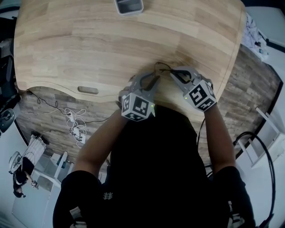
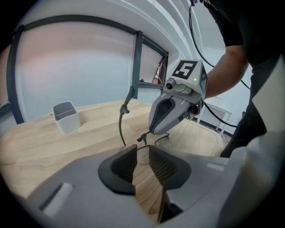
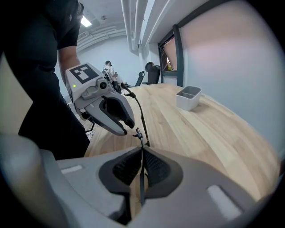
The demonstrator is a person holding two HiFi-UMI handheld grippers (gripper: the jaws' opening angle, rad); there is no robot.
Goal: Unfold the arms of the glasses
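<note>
- Right gripper [image 3: 142, 153] has its jaws closed on a thin dark part of the glasses [image 2: 120, 127], which runs straight down the narrow slot between its pads.
- Left gripper [image 2: 142, 150] has its jaws parted, with bare wood showing through the gap. A clear lens [image 2: 143, 153] sits right at its tips, and the pads do not look pressed onto it.
- In the head view the two grippers point toward each other, close together, with the glasses between their tips. This is at the near edge of the desk [image 1: 89, 44], just in front of the person's body.
- One arm of the glasses [image 2: 126, 103] stands up from the frame, away from the desk, with its curved end at the top.
- The second lens [image 2: 163, 140] lies low beside the right gripper's tip, close to the wood. Whether it touches the desk cannot be told.
- A grey open bin [image 1: 129, 6] stands at the far side of the desk, well apart from the glasses.
</note>
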